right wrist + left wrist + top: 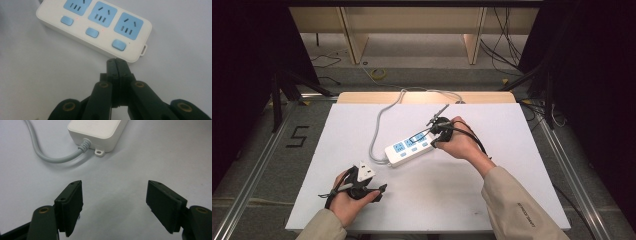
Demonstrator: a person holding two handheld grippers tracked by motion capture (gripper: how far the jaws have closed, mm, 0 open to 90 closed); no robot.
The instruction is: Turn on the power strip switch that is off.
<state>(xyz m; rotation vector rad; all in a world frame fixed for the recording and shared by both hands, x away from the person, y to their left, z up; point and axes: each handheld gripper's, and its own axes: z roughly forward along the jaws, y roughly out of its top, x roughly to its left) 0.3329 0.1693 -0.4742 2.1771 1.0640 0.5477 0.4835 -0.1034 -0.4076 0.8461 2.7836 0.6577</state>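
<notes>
Nearest the person, the left claw (379, 190) hangs low over the front of the table (512, 200), its two flat black jaws standing wide apart with nothing between them; in the left gripper view, bare matte white tabletop shows in the gap. A grey three-cornered plate sits on top of this gripper.

Farther in, near the middle of the table, lies the power strip (95, 27): a smooth, white plastic bar with rounded corners, three pale blue socket faces in a row and a rounded blue switch (118, 45) beside each. A small mounting tab sticks out at each end. A thick, ribbed-collared grey cable (50, 157) leaves the end that faces the left claw and loops away toward the far edge of the table.

The right claw (117, 62) has its jaws pressed flat together, empty, with the tips just beside the strip's long edge, near the end switch; whether they touch the casing I cannot tell.
</notes>
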